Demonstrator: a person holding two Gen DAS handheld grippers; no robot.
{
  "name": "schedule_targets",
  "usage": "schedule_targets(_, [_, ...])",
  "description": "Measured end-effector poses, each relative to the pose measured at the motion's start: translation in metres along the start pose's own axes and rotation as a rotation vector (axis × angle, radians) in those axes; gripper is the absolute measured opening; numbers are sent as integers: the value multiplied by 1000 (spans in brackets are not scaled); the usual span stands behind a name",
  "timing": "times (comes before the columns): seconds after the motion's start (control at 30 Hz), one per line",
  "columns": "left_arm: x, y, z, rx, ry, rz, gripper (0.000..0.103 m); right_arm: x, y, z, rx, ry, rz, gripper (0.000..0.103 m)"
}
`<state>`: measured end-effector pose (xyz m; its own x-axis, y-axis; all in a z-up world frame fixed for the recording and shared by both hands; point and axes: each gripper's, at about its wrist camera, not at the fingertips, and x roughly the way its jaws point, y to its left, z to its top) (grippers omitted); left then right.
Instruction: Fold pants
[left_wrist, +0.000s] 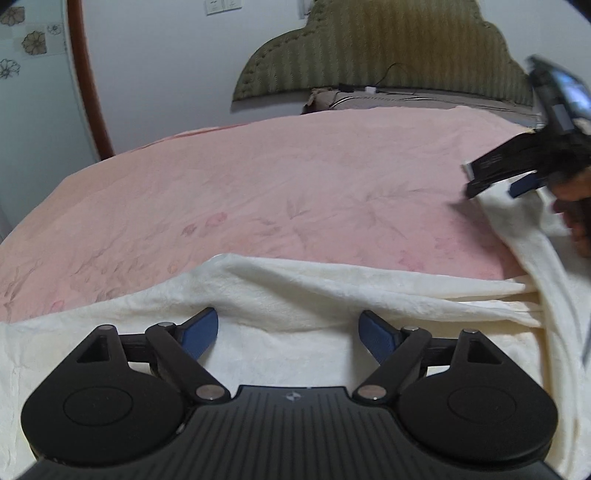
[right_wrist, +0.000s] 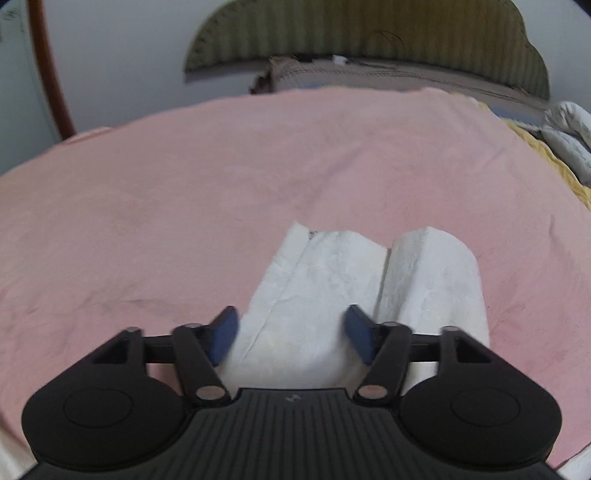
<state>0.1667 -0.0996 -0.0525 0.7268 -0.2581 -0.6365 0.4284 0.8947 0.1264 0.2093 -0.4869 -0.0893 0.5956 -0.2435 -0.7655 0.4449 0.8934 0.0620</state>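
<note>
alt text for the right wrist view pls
Open right tongs with blue pads hover over cream-white crinkled fabric pants, whose two leg ends lie side by side on a pink bedspread. An olive padded headboard stands against the wall behind.

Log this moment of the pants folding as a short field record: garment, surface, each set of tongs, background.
garment: cream pants, spread and creased across the near part of the bed
leg ends: two, side by side on the cover
surface: pink bedspread
left tongs: open, nothing between the pads, over the pants
right tongs: open, over the pants, pads clear of the cloth
background: green padded headboard against a white wall
</note>
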Motion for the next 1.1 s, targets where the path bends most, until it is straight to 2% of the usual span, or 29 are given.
schedule_targets(0.03, [-4, 0, 0, -3, -8, -21, 86, 6, 3, 0, -7, 12, -13, 81])
schedule_targets(0.13, [-16, -5, -2, -4, -27, -62, 86, 14, 12, 4, -99, -2, -31, 82])
schedule_targets(0.2, [-26, -9, -3, 6, -44, -80, 86, 13, 8, 3, -122, -20, 8, 61])
schedule_targets(0.23, [-30, -11, -4, 15, -52, -94, 86, 11, 1, 4, -84, -26, 21, 36])
schedule_targets(0.27, [-34, -14, -4, 26, -58, -112, 86, 7, -6, 4, -38, -37, 32, 20])
schedule_targets(0.33, [-42, -20, -5, 46, -72, -160, 86, -2, -20, 3, 42, -70, 69, 12])
schedule_targets(0.4, [-48, -27, -7, 68, -81, -217, 86, -14, -35, -2, 112, -117, 93, 11])
schedule_targets(0.53, [-56, -44, -14, 130, -91, -314, 86, -57, -83, -20, 278, -244, 193, 10])
schedule_targets(0.67, [-60, -66, -25, 201, -103, -366, 86, -110, -141, -56, 426, -341, 268, 10])
schedule_targets(0.77, [-61, -86, -36, 264, -111, -380, 86, -147, -185, -96, 511, -389, 274, 10])
schedule_targets(0.87, [-60, -103, -45, 326, -120, -366, 86, -162, -223, -134, 592, -378, 245, 10])
schedule_targets(0.97, [-59, -117, -52, 363, -112, -363, 86, -155, -249, -169, 662, -301, 229, 12])
schedule_targets(1.1, [-64, -130, -59, 399, -115, -368, 86, -137, -268, -193, 782, -230, 283, 13])
